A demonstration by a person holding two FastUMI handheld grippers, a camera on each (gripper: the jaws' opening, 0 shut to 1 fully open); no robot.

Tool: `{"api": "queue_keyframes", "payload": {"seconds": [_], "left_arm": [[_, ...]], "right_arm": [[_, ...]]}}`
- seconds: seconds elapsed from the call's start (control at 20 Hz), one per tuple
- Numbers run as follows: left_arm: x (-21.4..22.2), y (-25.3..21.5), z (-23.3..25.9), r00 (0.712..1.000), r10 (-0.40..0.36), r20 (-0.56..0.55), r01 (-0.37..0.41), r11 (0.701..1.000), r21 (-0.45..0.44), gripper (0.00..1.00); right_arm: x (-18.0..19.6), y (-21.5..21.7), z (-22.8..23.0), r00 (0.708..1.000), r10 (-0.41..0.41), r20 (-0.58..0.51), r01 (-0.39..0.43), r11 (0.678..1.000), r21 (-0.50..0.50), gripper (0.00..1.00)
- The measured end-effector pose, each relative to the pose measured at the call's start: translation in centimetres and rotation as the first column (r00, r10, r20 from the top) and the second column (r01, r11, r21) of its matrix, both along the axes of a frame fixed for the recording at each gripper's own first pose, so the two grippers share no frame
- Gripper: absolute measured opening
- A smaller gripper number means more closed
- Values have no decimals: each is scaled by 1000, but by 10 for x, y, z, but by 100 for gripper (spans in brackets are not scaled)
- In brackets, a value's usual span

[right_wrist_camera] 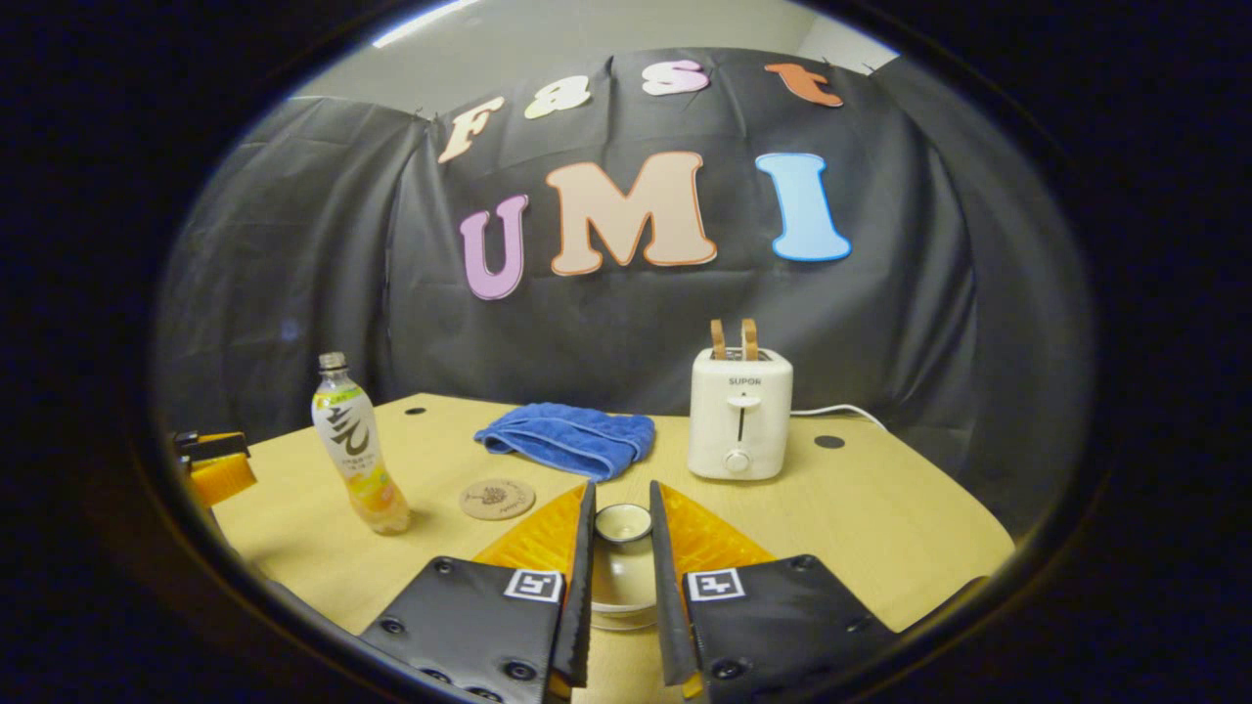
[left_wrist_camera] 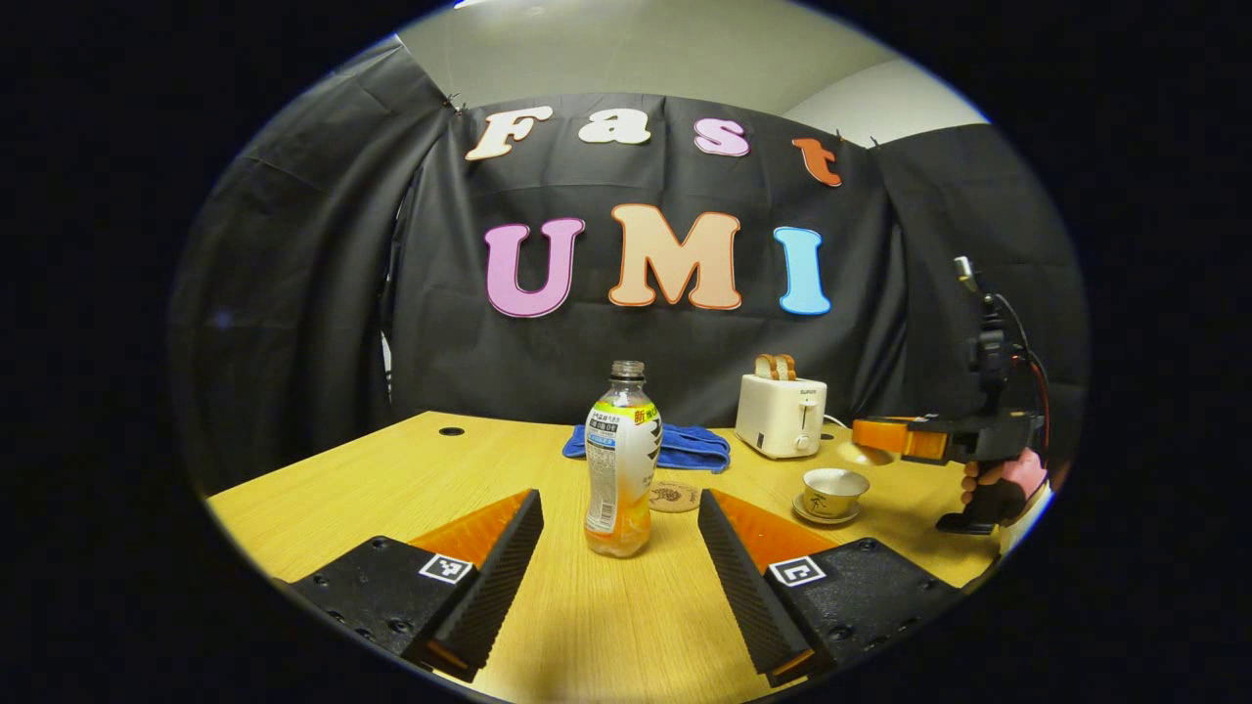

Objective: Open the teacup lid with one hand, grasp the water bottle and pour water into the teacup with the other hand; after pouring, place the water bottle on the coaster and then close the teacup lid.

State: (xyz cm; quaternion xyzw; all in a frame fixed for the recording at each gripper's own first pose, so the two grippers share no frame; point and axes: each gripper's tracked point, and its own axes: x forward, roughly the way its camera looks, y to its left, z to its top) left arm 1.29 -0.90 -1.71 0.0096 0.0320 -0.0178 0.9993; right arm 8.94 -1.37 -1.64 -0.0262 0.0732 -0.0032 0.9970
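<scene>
right gripper [right_wrist_camera: 622, 577] is clamped on the teacup lid [right_wrist_camera: 623, 523], holding it up off the teacup [left_wrist_camera: 834, 492], which sits open on its saucer near the table's [left_wrist_camera: 391, 479] right edge. left gripper [left_wrist_camera: 618, 577] has its jaws wide apart, lined up on the uncapped water bottle [left_wrist_camera: 621, 460] mid-table, not touching. the coaster [left_wrist_camera: 675, 496] lies just behind the bottle. bottle looks thin, squishy and only partly full, so i'd grab the labelled middle gently. porcelain lid is slick and chippable.
</scene>
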Motion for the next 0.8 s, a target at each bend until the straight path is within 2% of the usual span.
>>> {"api": "queue_keyframes", "payload": {"seconds": [0.25, 0.3, 0.35, 0.8], "left_arm": [[26, 1, -4, 1000, -1, -21, 2, 1000, 30, 93], [30, 2, -4, 1000, -2, -22, 3, 999, 32, 90], [36, 3, -3, 1000, -1, -24, 2, 999, 33, 94], [86, -5, -22, 995, -34, -96, 38, 998, 46, 93]], "right_arm": [[-31, -4, 16, 1000, -2, 31, 1, 1000, 31, 33], [-35, -8, 16, 999, -5, 34, 4, 999, 36, 33], [-40, -11, 16, 999, -13, 34, 11, 999, 37, 33], [-68, -46, 15, 996, -74, 41, 72, 996, 51, 33]]}}
